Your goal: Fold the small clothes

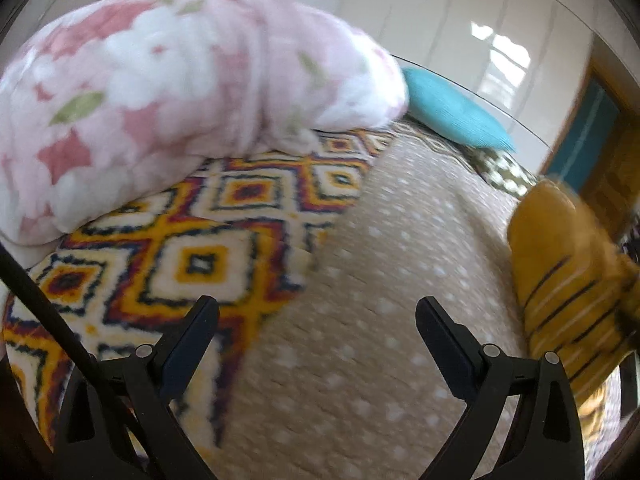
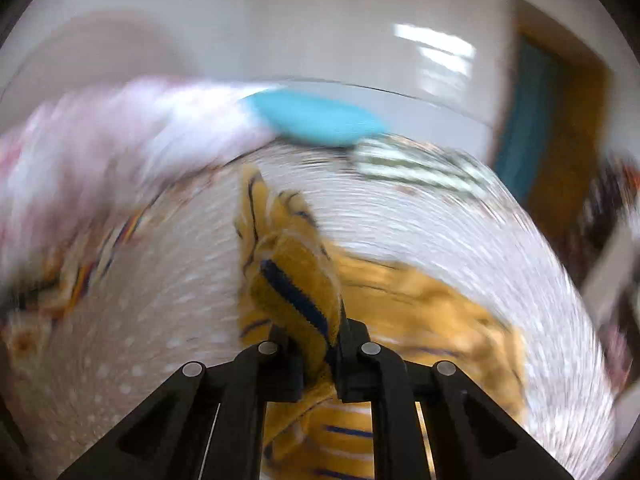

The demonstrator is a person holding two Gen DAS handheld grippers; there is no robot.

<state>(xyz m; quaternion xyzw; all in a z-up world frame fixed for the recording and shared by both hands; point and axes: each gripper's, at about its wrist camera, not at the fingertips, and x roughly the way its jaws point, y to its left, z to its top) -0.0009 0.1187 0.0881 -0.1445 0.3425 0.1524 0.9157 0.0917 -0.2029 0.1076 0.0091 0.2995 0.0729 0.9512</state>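
A mustard-yellow striped garment [image 2: 296,280] with dark blue and white stripes is pinched between the fingers of my right gripper [image 2: 316,336], which is shut on a bunched fold of it; the rest trails down onto the beige dotted bedspread [image 2: 120,320]. In the left wrist view the same yellow garment [image 1: 568,280] hangs at the right edge, lifted off the bed. My left gripper [image 1: 316,320] is open over the beige dotted bedspread [image 1: 380,260] with nothing between its fingers. The right wrist view is heavily smeared by motion.
A pink floral blanket roll [image 1: 168,88] lies at the back left on a diamond-patterned rug cloth [image 1: 192,248]. A turquoise pillow [image 1: 452,112] and a green checked cloth [image 1: 504,172] sit at the far edge by the white wall. A wooden door [image 1: 600,148] stands at right.
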